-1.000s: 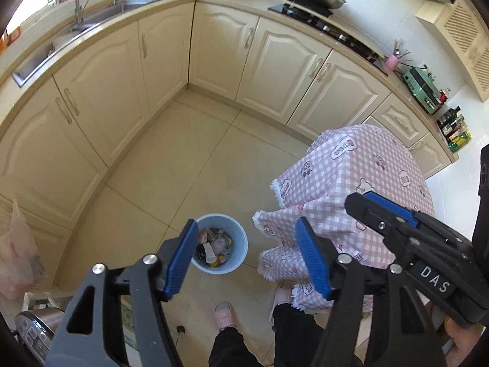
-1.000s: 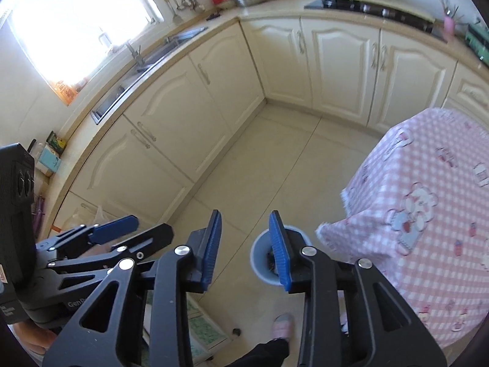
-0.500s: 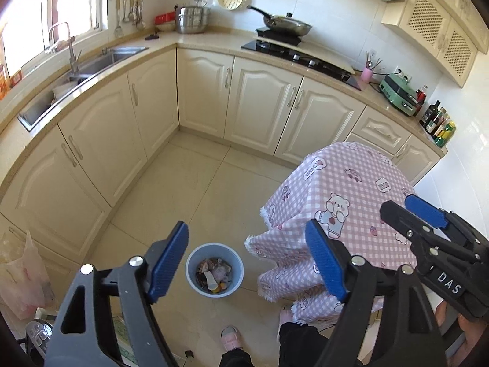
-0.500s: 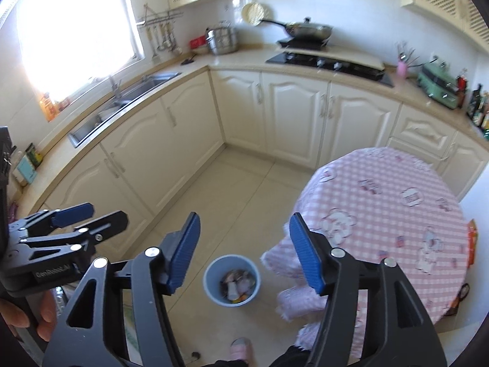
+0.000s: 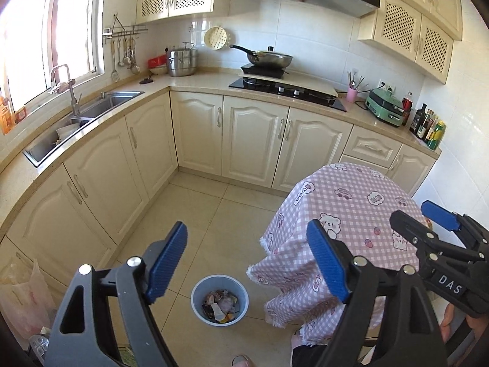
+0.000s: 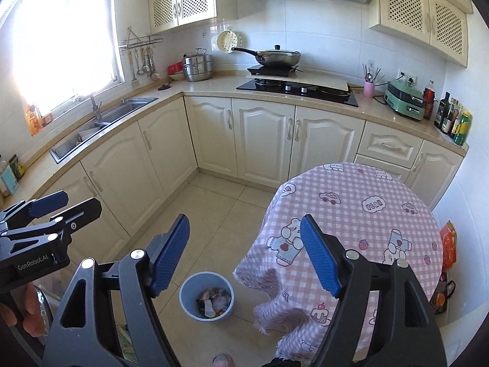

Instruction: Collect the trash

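Both grippers hung over the kitchen floor, tilted downward, with nothing between their blue pads. The left gripper (image 5: 246, 263) stood wide apart and empty; its jaws had just been opening. The right gripper (image 6: 244, 257) was also spread wide and empty, and its jaws had just been opening too.

Below and between the fingers of each tool sat the blue bin (image 5: 219, 299) on the tiled floor, upright, with wrappers and other trash (image 5: 220, 305) lying inside it. From the right tool, the bin (image 6: 206, 296) lay a little left of centre between the pads.

Just right of the bin, under the right-hand finger of each tool, stood a table with a pink checked cloth (image 6: 351, 214) whose hem hung near the bin's rim. A slipper toe (image 5: 243, 361) showed at the bottom edge, beneath the tools. Ahead of both ran cream cabinets (image 5: 253, 140), a sink (image 5: 91, 110) to the left and a pan (image 5: 269, 58) on the stove.
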Demonstrator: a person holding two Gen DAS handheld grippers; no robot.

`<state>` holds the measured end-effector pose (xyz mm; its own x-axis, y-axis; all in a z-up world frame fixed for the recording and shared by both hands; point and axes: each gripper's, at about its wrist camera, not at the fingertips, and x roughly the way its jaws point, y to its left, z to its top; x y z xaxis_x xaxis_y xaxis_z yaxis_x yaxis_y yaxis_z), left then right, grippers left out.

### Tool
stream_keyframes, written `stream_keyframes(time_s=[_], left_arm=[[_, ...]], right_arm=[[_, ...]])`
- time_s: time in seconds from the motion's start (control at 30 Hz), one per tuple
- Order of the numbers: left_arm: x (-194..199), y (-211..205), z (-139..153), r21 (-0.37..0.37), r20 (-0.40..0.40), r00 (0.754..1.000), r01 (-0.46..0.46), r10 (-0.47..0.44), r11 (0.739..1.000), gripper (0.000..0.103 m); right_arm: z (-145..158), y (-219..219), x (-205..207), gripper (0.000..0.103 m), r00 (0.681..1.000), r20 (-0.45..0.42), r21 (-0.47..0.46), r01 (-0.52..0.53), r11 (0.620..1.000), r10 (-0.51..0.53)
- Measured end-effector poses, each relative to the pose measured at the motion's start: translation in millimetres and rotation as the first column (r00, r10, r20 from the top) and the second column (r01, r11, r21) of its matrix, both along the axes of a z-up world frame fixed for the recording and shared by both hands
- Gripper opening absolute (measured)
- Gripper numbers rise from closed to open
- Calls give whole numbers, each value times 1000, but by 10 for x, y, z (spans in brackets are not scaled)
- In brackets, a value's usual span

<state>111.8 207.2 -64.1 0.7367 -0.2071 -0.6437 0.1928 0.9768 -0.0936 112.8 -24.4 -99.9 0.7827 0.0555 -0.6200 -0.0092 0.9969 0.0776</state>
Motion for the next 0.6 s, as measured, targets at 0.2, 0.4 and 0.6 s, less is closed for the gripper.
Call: stream_keyframes(time_s=[0.2, 0.4, 0.6], left_arm=[[-62, -37, -5, 46, 38, 999, -13, 11, 999, 79], [-24, -44, -23, 57, 37, 999, -4, 2, 998, 79], [3, -35, -44, 52, 36, 999, 0, -2, 999, 79]], right_arm=[[-30, -15, -71, 75, 1000, 6, -9, 8, 1000, -8], [-35, 21, -59, 76, 1000, 11, -24, 12, 1000, -12], [-56, 47, -75, 77, 1000, 9, -35, 11, 999, -10]])
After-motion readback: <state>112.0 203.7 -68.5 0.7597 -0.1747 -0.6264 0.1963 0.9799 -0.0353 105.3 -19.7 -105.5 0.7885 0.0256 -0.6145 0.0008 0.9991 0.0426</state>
